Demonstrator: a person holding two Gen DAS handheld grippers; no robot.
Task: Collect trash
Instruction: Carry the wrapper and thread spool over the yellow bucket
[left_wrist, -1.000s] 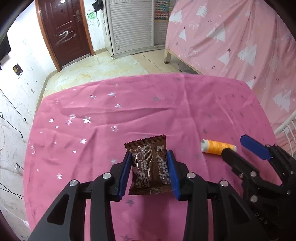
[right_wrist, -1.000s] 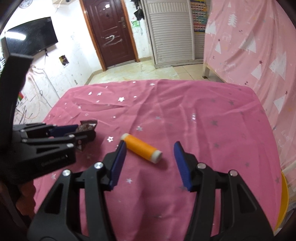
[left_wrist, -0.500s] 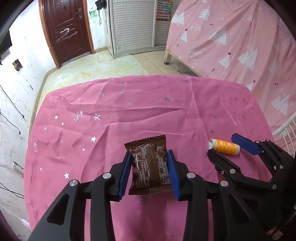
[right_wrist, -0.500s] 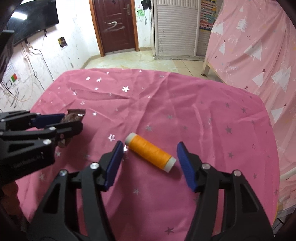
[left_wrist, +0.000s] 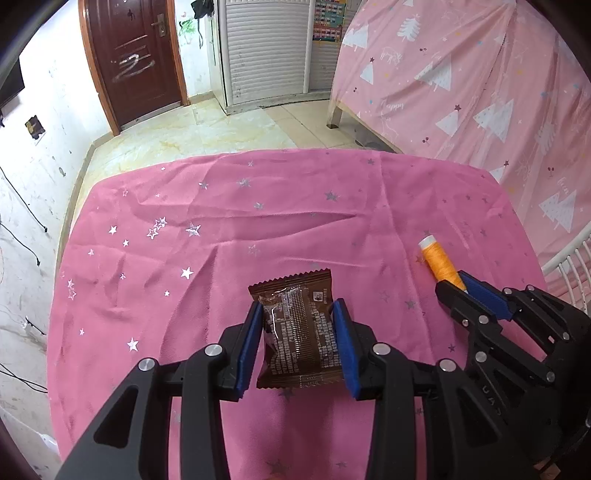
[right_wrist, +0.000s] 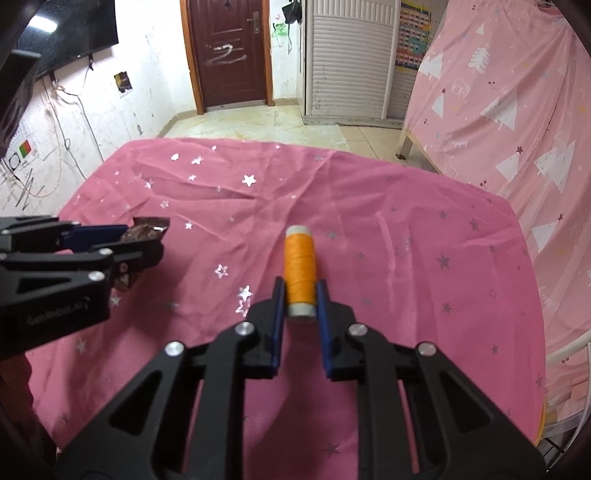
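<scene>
Bright, even indoor light, soft shadows, strong fisheye bending with dark corners, slight blur in the right view.

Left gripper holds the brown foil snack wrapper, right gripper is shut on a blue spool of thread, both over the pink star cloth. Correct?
Not quite: the spool of thread is orange, not blue, as the right wrist view shows. The rest stands: left gripper holds the brown foil snack wrapper, right gripper shut on the spool, over the pink star cloth.

The dark brown door (right_wrist: 232, 51) has a big white "2" on it. The pink sheet (right_wrist: 491, 110) says "Happy". The snack wrapper (left_wrist: 299, 328) print is too small to read.
</scene>
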